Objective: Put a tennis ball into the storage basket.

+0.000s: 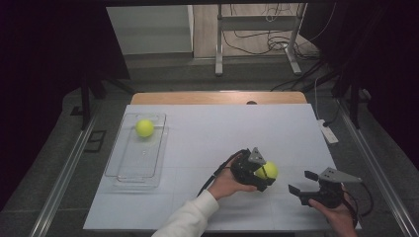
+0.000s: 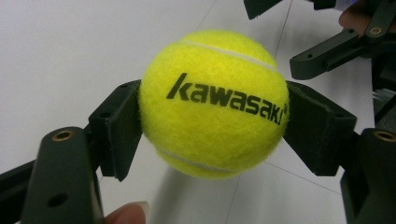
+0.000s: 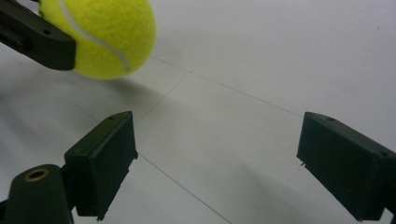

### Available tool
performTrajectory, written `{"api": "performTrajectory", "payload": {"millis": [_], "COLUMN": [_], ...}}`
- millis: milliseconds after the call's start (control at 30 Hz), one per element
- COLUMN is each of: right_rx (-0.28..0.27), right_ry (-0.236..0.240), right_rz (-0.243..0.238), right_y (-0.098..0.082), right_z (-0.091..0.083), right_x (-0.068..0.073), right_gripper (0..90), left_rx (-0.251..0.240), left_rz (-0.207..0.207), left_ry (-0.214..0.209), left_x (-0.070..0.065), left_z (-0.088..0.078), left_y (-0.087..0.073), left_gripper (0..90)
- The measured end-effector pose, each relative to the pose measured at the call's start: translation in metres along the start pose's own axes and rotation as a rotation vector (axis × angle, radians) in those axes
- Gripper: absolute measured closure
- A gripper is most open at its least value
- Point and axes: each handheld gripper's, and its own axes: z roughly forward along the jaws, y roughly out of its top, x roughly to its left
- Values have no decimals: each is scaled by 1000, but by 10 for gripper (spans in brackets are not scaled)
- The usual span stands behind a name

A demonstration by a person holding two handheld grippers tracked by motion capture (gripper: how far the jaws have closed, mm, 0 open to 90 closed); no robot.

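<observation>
My left gripper (image 1: 266, 173) is shut on a yellow tennis ball (image 1: 267, 171) just above the white table, right of centre. In the left gripper view both pads press the sides of the tennis ball (image 2: 214, 102), which bears black "kawasaki" lettering. My right gripper (image 1: 300, 182) stands open near the front right, its jaws pointing left toward the held ball with nothing between them. The right gripper view has the held tennis ball (image 3: 105, 35) at its upper left, slightly off the table, beyond my right gripper (image 3: 215, 161). A second yellow tennis ball (image 1: 145, 128) lies in a clear plastic tray (image 1: 129, 170) at the left.
The white table (image 1: 217, 133) carries faint grid lines and ends at a wooden strip at the back. A white power strip (image 1: 328, 132) lies past the right edge. A metal stand and cables are on the floor behind.
</observation>
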Motion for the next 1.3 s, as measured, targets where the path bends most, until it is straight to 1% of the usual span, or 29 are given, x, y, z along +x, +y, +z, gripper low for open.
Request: {"api": "performTrajectory", "payload": {"millis": [67,133,167,200,267,333,567,600,667,733,833,867,967,1167,1300], "right_rx": [1,5,5,5,6,7,7,7,6,6,6,6,6,8,9], "right_ry": [0,-2,-2,-1,-1,-1,-2,-1,0,0,0,0,-1,-1,-2], "right_rz": [-1,-4,-4,-3,-3,-3,-4,-4,-4,-3,-4,-4,-2,-3,-4], "right_y": [0,0,0,0,0,0,0,0,0,0,0,0,0,0,0], "right_z": [0,0,0,0,1,1,1,1,1,1,1,1,1,2,2], "right_x": [0,0,0,0,0,0,0,0,1,1,1,1,1,1,1], "right_gripper": [119,118,118,118,118,119,118,118,119,118,119,119,118,118,119], "left_rx": [-12,-16,-16,-20,-25,-22,-48,-47,-52,-55,-64,-64,-71,-86,-94], "left_rz": [-6,-4,-4,-1,-4,4,-6,-2,-9,-12,-12,-12,-8,-9,-5], "left_ry": [15,30,30,42,43,54,80,86,100,104,131,131,152,172,204], "left_x": [0,0,0,0,0,1,1,1,2,2,2,2,2,3,4], "left_z": [-3,-7,-7,-9,-9,-11,-19,-20,-23,-24,-28,-28,-32,-40,-47], "left_y": [-1,-3,-3,-4,-4,-4,-7,-7,-8,-9,-11,-11,-12,-14,-17], "left_gripper": [264,264,263,264,264,264,263,264,263,263,263,263,264,264,264]}}
